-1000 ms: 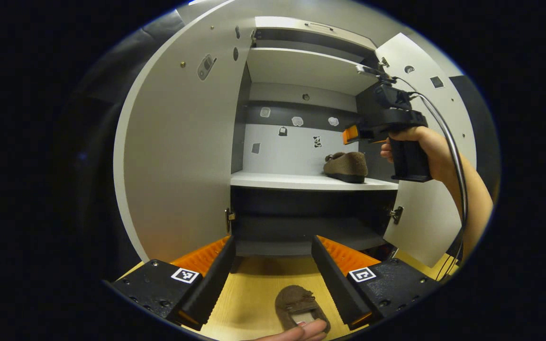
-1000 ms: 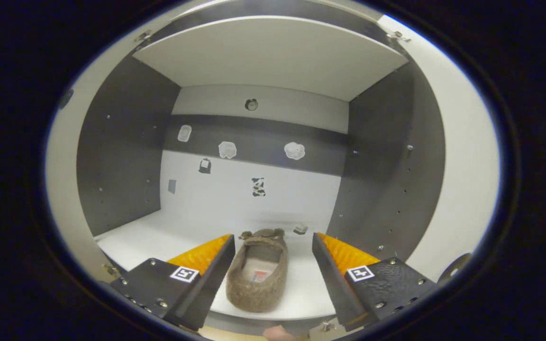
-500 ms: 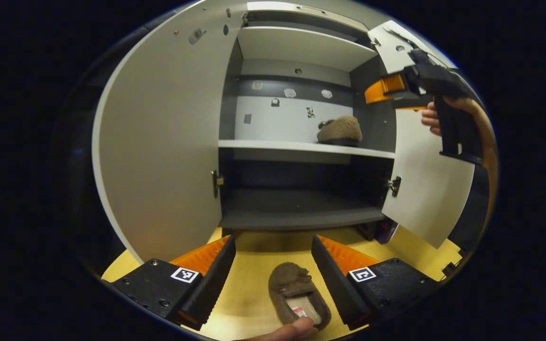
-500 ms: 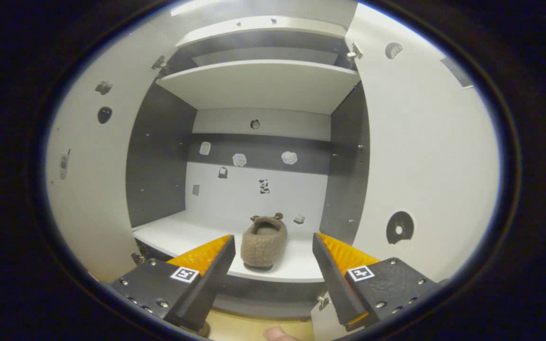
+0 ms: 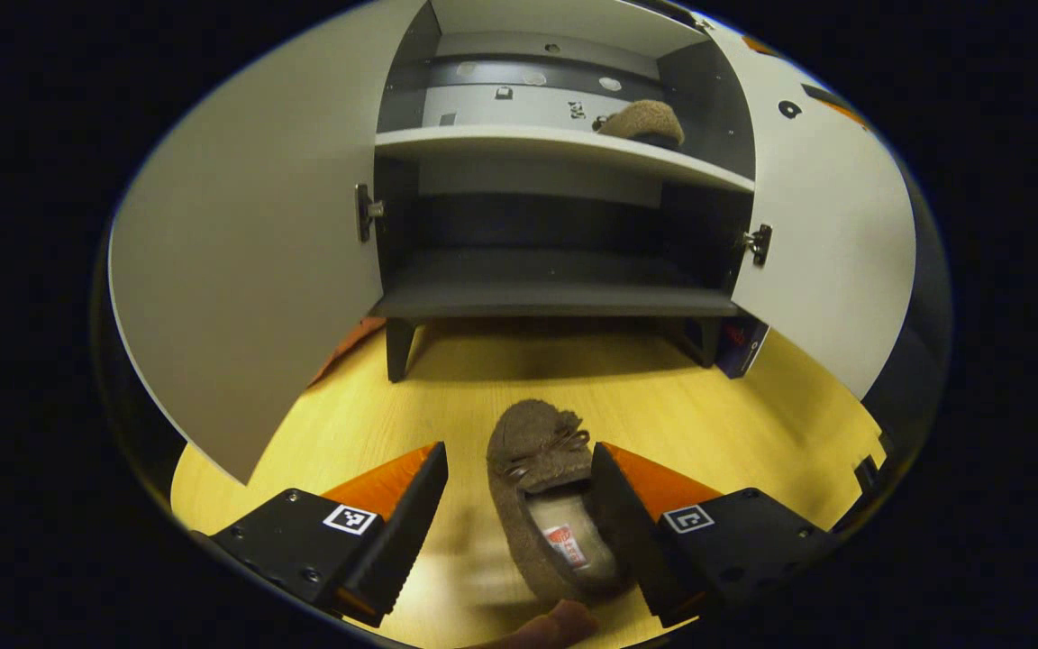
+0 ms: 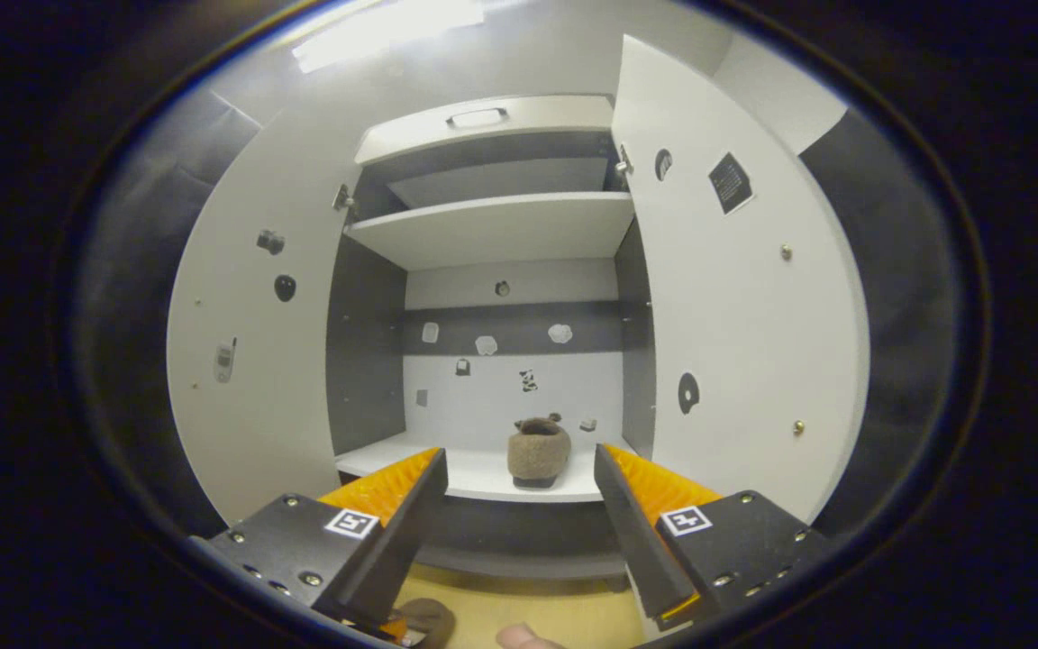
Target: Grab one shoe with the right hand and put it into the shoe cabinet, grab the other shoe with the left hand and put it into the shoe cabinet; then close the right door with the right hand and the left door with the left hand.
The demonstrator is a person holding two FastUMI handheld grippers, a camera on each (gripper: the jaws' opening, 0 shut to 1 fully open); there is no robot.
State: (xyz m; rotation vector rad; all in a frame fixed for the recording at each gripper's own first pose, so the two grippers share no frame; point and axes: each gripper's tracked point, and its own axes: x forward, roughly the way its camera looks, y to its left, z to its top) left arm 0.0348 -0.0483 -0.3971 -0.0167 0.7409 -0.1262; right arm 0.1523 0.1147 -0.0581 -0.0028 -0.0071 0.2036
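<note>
Below your left tool (image 5: 519, 505), the second shoe (image 5: 548, 500) lies on the yellow floor (image 5: 753, 424) in front of the shoe cabinet (image 5: 555, 297), toe toward it. Your tool is spread wide and grips nothing; the shoe sits off-centre in the gap, its right side against or under the right-hand finger (image 5: 627, 523), though contact is hard to judge. Closing from here could pinch only the soft upper edge, or push the shoe sideways and twist it out of the grasp, so centre it first. Your right tool (image 6: 519, 514) is also open and empty, facing the cabinet, where the first shoe (image 6: 538, 452) rests on the white shelf (image 6: 474, 469). Both doors stand open; the left door (image 5: 249, 270) hangs close beside your path, and a careless lift could knock it.
</note>
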